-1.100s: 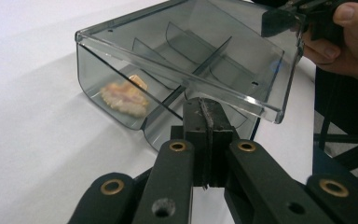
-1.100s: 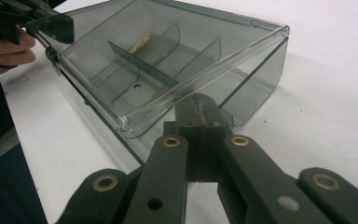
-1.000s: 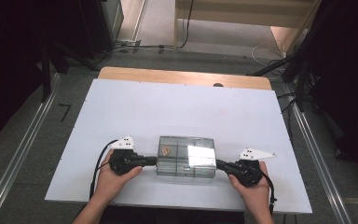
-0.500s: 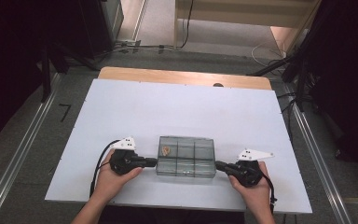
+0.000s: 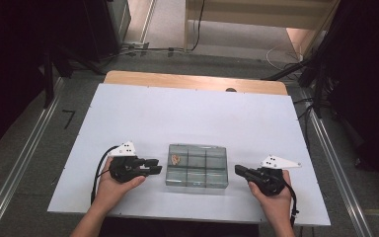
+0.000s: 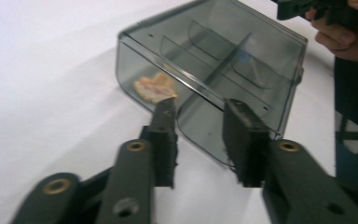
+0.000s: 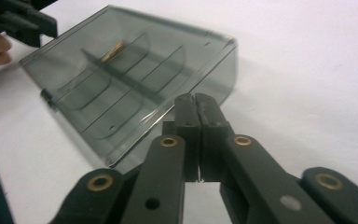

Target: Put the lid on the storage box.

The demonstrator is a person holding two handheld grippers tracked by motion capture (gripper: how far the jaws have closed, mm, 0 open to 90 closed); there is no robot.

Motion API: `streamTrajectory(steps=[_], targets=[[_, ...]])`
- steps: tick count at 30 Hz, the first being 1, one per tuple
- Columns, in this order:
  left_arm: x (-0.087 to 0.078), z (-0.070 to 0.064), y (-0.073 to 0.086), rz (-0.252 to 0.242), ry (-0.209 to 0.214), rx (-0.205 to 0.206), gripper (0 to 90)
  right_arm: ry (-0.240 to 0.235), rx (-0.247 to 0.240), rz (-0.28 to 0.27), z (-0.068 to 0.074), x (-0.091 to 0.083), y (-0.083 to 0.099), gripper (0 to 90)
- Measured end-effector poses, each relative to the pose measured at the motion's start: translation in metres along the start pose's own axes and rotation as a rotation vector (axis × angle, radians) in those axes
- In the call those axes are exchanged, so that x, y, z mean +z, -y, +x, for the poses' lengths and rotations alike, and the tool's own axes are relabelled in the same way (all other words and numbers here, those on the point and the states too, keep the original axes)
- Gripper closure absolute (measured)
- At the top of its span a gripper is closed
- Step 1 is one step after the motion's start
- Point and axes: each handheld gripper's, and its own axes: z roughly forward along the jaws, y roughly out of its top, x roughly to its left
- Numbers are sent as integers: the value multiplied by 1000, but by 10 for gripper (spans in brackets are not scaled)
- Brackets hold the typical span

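Pulling both hands back from a second ago, I've got my left gripper (image 5: 154, 166) spread apart and my right gripper (image 5: 239, 170) pinched closed on nothing, each now just off the ends of the smoky divided box (image 5: 196, 165) sitting mid-table (image 5: 187, 113).

lab-like recording space: white table (image 5: 187, 118), metal floor rails (image 5: 19, 163), loose cables (image 5: 281, 54), dark surroundings.
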Motion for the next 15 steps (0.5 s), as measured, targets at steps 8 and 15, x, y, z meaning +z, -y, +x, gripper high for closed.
streamTrajectory(steps=[8,15], targets=[[-10,-2,4,-72,-64,13,335,30,3,-80,-8,-16,-4,578],[-26,3,12,-112,-115,5,168,81,30,-107,-18,-26,-3,325]])
